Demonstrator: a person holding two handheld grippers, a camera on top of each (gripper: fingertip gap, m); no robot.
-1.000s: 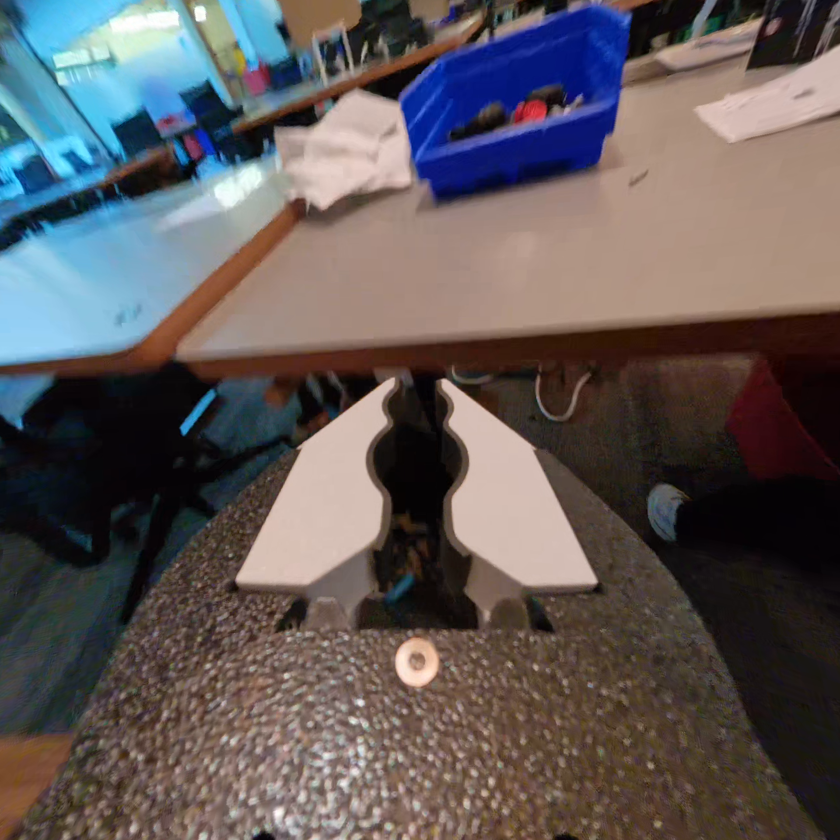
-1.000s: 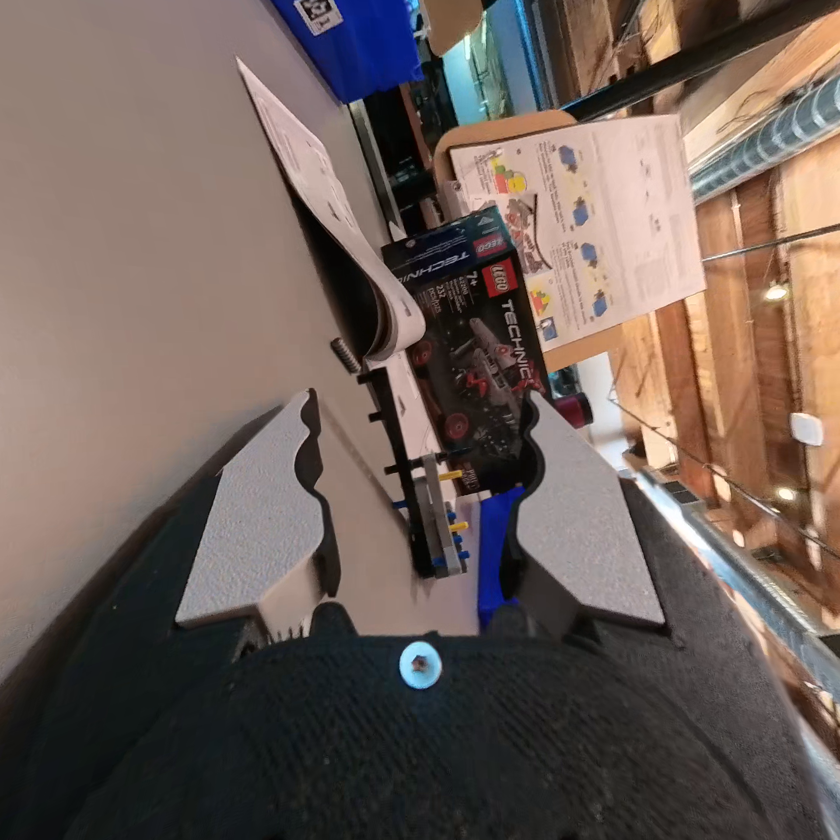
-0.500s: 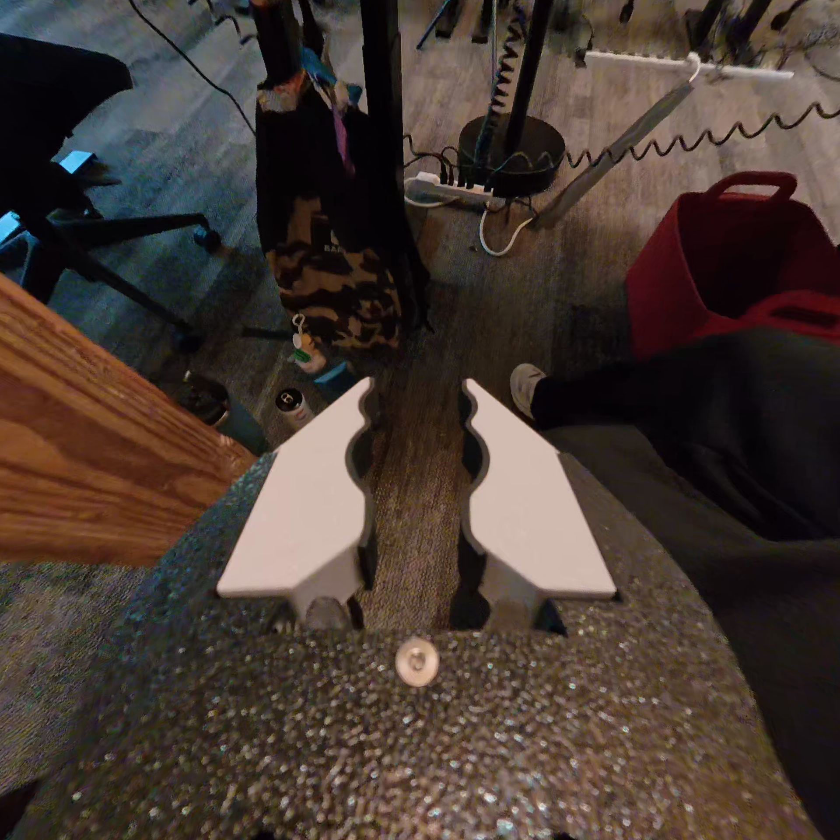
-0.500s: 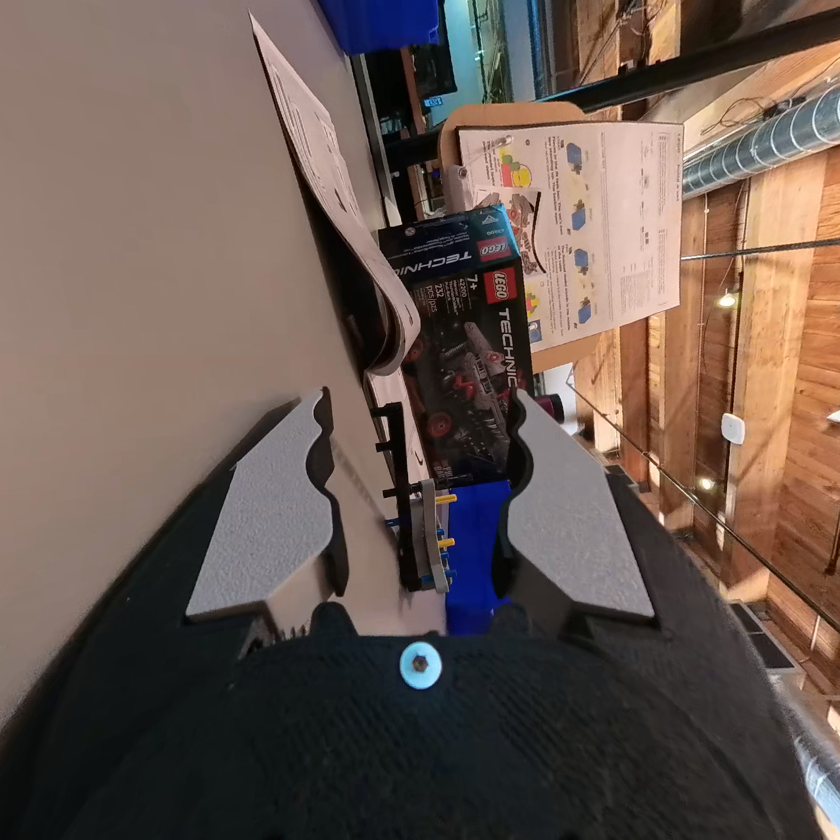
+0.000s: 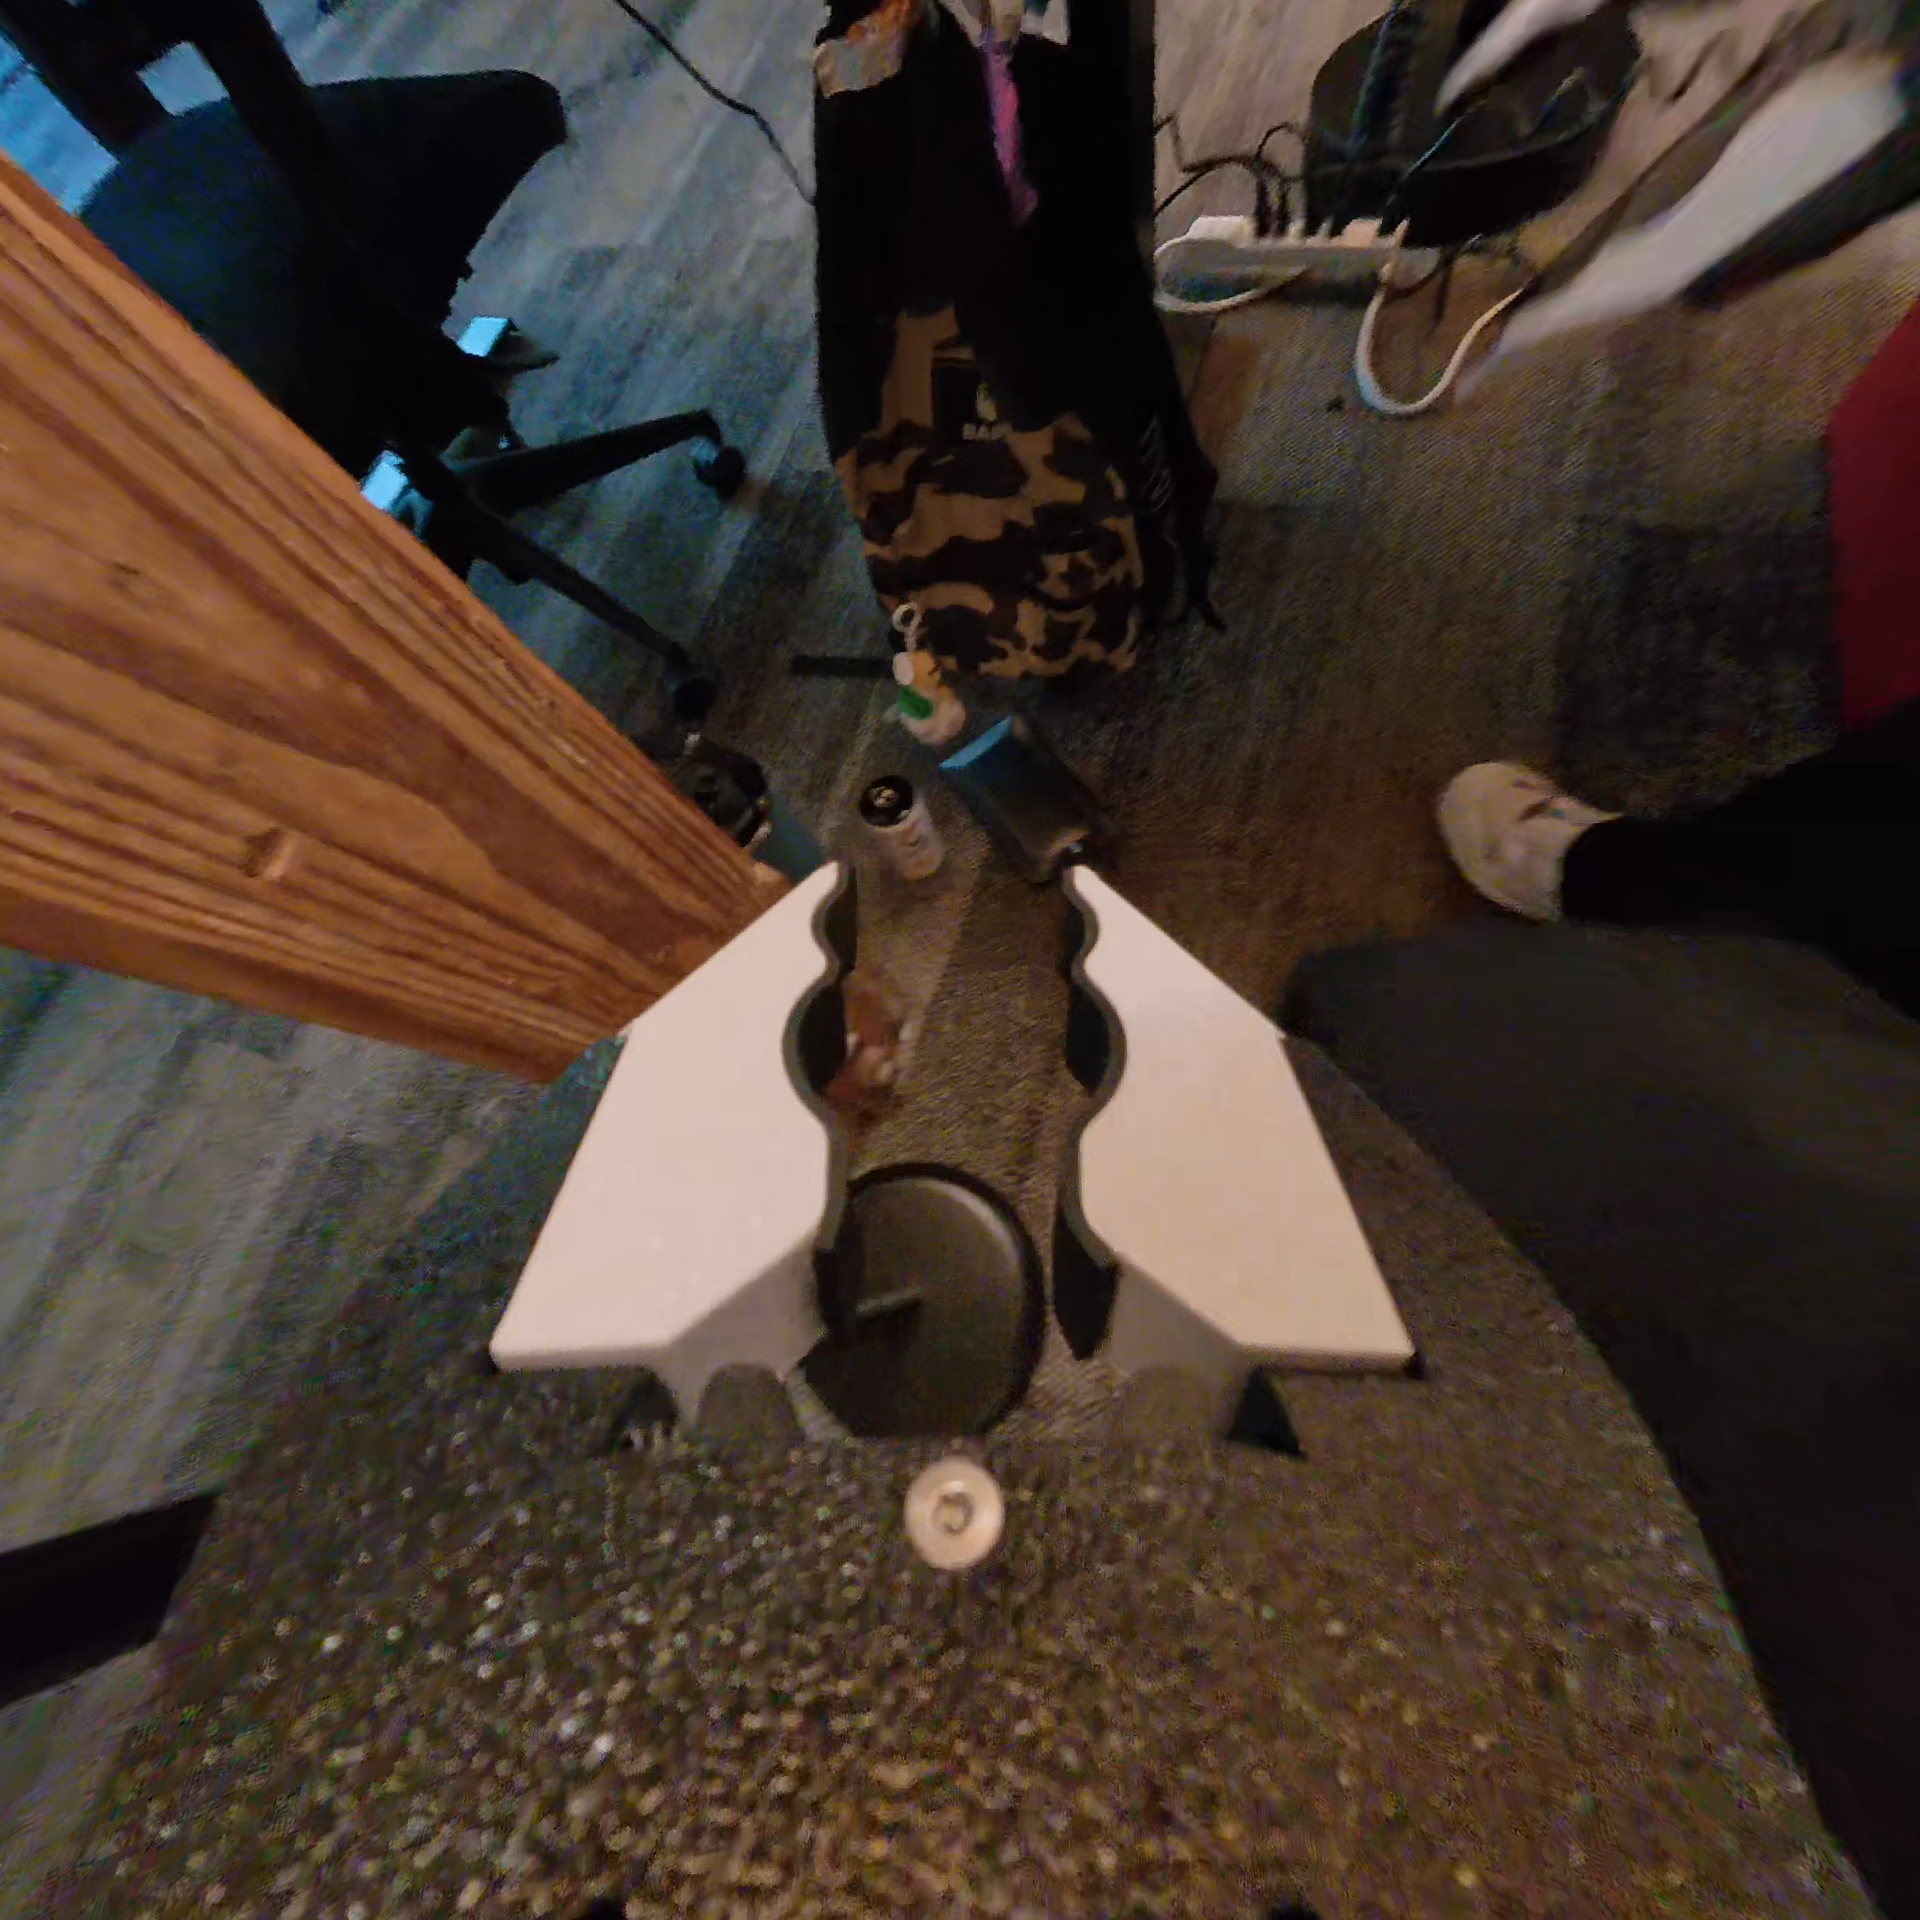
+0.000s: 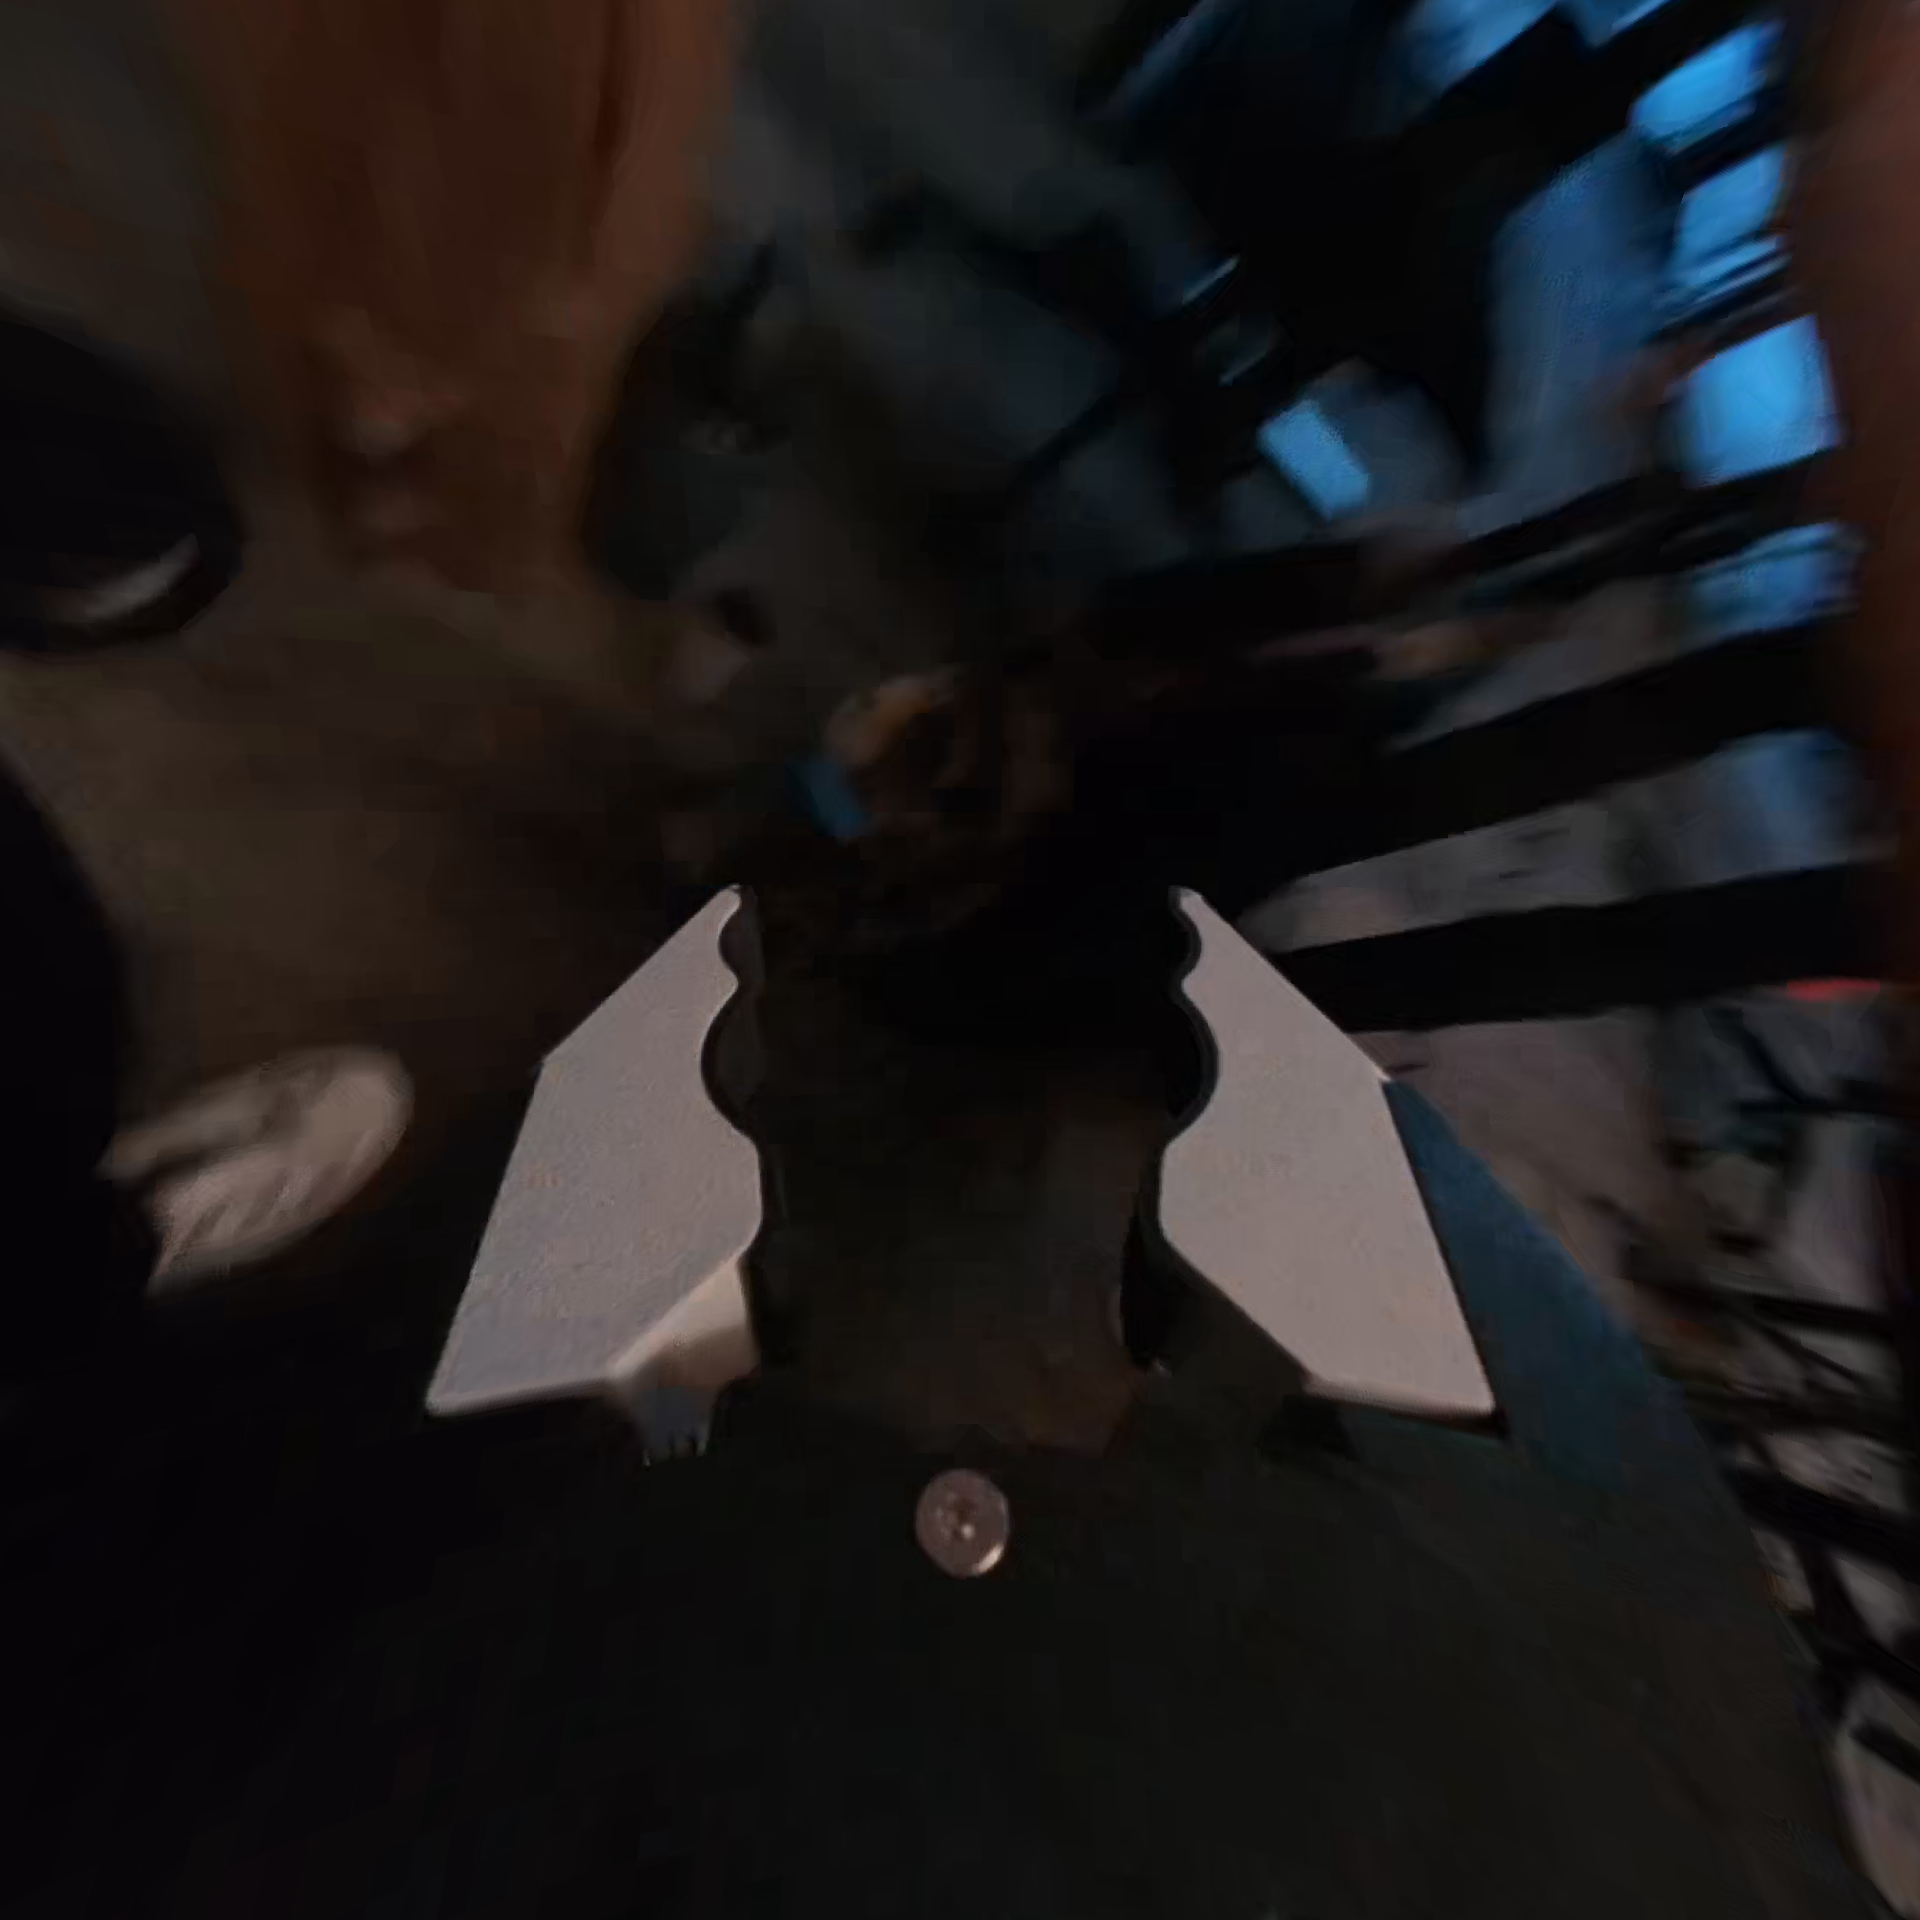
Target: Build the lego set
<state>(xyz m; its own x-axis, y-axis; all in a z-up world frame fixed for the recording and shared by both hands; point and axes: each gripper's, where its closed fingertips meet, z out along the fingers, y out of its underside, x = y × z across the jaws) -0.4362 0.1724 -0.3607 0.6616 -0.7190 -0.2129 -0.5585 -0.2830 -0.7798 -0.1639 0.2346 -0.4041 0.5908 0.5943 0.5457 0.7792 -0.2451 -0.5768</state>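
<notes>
No lego part, box or booklet shows in either view now. My left gripper (image 5: 954, 873) is open and empty, and points down at the carpet beside the wooden table edge (image 5: 312, 727). A dark round disc (image 5: 925, 1299) shows between its fingers near their base; it seems to lie on the carpet below. My right gripper (image 6: 958, 894) is open wide and empty. Its view is dark and heavily motion-blurred, and seems to look under the table.
In the left wrist view a camouflage bag (image 5: 997, 520) hangs ahead, with a can (image 5: 899, 826) on the floor below it. An office chair base (image 5: 540, 499) is at left, a person's shoe (image 5: 1507, 831) and dark leg at right, and a red bin (image 5: 1881, 520) at the edge.
The left gripper swung from facing the table top down to the floor and opened wider. The right gripper left the lego assembly and table; its view is now blurred and dark.
</notes>
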